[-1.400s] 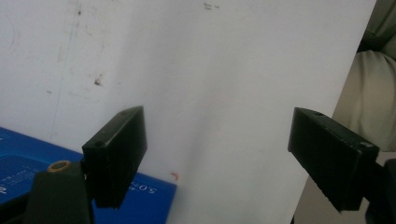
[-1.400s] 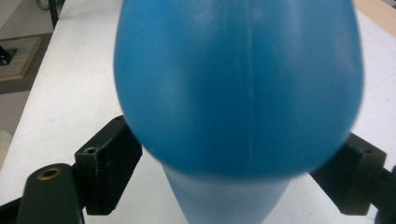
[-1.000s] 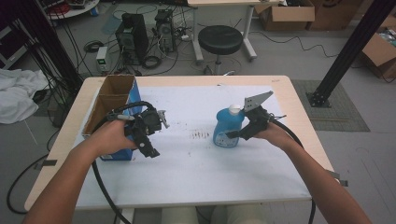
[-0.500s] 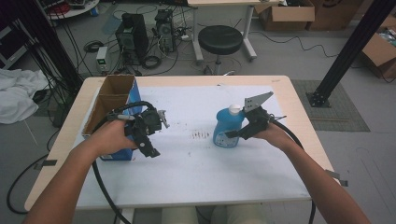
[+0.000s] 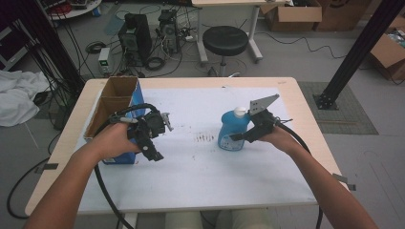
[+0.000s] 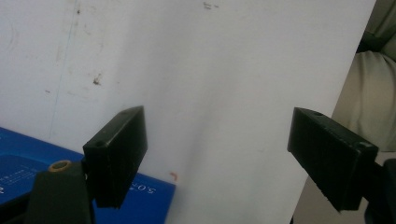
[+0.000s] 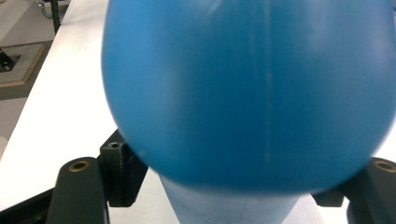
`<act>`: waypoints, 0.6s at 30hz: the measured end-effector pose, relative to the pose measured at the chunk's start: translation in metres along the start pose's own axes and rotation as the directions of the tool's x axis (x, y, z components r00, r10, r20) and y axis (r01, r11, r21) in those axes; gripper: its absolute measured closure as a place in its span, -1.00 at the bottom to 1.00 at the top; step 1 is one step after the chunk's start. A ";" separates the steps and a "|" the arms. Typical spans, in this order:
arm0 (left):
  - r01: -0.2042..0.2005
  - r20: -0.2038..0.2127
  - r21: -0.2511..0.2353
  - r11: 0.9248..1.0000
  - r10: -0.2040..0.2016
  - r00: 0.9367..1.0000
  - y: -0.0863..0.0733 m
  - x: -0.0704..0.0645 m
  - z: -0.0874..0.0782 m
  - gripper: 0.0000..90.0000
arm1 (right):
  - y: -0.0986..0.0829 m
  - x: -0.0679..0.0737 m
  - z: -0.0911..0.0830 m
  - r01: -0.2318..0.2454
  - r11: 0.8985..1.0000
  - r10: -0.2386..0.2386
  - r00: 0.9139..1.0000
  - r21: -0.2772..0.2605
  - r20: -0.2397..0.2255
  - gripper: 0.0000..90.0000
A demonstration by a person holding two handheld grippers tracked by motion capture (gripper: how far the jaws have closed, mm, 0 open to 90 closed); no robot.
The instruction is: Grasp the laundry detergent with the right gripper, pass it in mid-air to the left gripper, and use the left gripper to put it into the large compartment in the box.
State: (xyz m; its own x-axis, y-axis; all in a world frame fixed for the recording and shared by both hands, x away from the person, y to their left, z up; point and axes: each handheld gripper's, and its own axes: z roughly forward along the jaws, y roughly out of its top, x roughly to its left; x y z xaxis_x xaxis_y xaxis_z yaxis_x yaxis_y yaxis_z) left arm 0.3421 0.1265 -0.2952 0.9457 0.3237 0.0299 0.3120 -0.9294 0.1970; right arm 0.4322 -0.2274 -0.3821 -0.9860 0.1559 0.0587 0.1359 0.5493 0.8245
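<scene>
A blue bottle (image 5: 233, 126) with a white cap stands upright on the white table top (image 5: 200, 171), right of centre. My right gripper (image 5: 235, 137) is shut on its lower body from the right. In the right gripper view the bottle (image 7: 247, 93) bulges in front of the camera and hides most of both black fingers (image 7: 119, 170). My left gripper (image 5: 151, 147) hovers at the left, next to an open cardboard box (image 5: 111, 102) with blue sides. In the left gripper view that gripper (image 6: 219, 140) is wide open over bare table, with nothing between its jaws.
The blue box corner (image 6: 28, 163) lies just beside the left gripper's left finger. The table's near edge and the person's lap (image 6: 373, 84) are close by. A faint patch of marks (image 5: 205, 138) sits mid-table. A stool (image 5: 225, 43), boxes and cables stand on the floor beyond.
</scene>
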 end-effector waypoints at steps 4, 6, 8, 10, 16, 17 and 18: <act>0.001 0.001 -0.001 1.000 -0.001 1.000 0.000 0.000 0.000 -0.54 | 0.000 0.000 0.000 0.002 1.000 -0.002 1.000 -0.002 0.001 -0.36; 0.000 0.001 0.000 1.000 0.000 1.000 0.000 0.000 0.000 -0.54 | 0.000 0.001 0.000 0.007 1.000 -0.007 1.000 -0.004 0.004 -0.35; 0.001 0.002 0.000 1.000 -0.001 1.000 0.000 0.000 0.000 -0.54 | 0.000 0.001 0.000 0.010 1.000 -0.010 1.000 -0.005 0.007 -0.33; 0.000 0.002 0.000 1.000 0.000 1.000 0.000 0.000 0.000 -0.54 | 0.000 0.000 -0.001 0.009 1.000 -0.009 1.000 -0.010 0.009 -0.33; 0.001 0.001 0.000 1.000 -0.001 1.000 0.000 0.001 0.001 -0.54 | 0.000 0.001 0.000 0.013 1.000 -0.013 1.000 -0.007 0.014 -0.30; 0.001 0.002 -0.001 1.000 -0.001 1.000 0.000 0.001 0.001 -0.54 | 0.000 0.001 -0.001 0.015 1.000 -0.015 1.000 -0.010 0.015 -0.28; 0.001 0.002 -0.001 1.000 -0.001 1.000 0.000 0.001 0.001 -0.54 | 0.000 0.001 -0.001 0.015 1.000 -0.015 1.000 -0.010 0.015 -0.28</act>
State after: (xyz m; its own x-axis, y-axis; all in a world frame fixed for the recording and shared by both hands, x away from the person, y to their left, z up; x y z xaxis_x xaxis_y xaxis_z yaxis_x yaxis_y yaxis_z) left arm 0.3428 0.1262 -0.2960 0.9455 0.3245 0.0277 0.3130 -0.9289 0.1977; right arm 0.4316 -0.2277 -0.3815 -0.9863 0.1605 0.0381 0.1205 0.5435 0.8307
